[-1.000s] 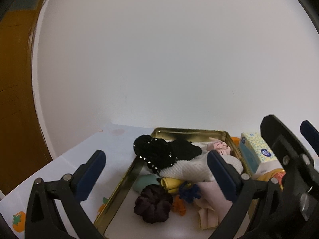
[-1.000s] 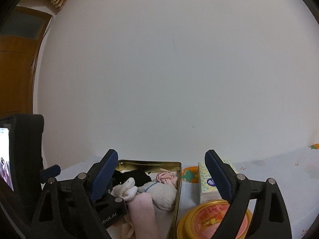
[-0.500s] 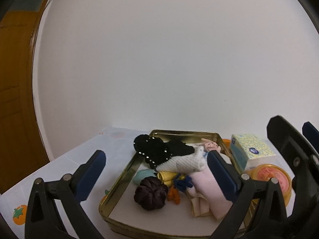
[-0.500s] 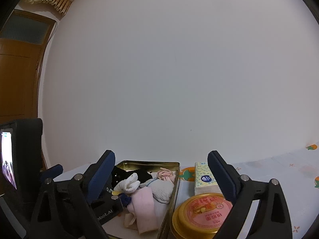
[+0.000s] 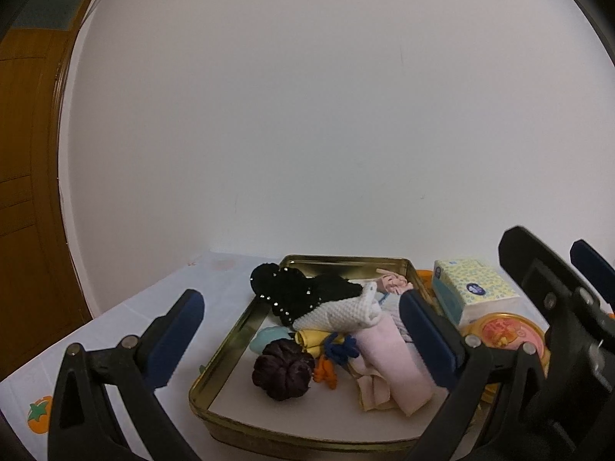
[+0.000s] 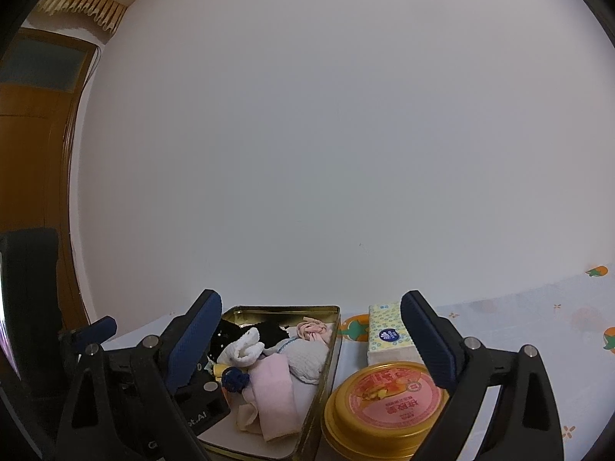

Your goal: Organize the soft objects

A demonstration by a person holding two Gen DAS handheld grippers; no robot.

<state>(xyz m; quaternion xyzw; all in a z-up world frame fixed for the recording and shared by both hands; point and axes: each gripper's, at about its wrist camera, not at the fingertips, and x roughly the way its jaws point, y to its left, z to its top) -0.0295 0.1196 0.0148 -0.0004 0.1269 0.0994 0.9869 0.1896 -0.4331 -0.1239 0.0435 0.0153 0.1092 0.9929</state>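
The soft objects are lying heaped in the shallow gold metal tin [image 5: 219, 361] on the worktop [image 5: 127, 319], the rolled pale pink cloth [image 5: 388, 361] running lengthwise away from the cameras. The left hand-held gripper [image 5: 301, 334], jaws standing apart and empty, is facing the pile head-on and looks nearer; the right hand-held gripper [image 6: 311, 340], jaws wide and empty, is sitting off to the right by the round yellow-lidded tin [image 6: 384, 395]. Compared with a second ago, both are sitting further back from the tin
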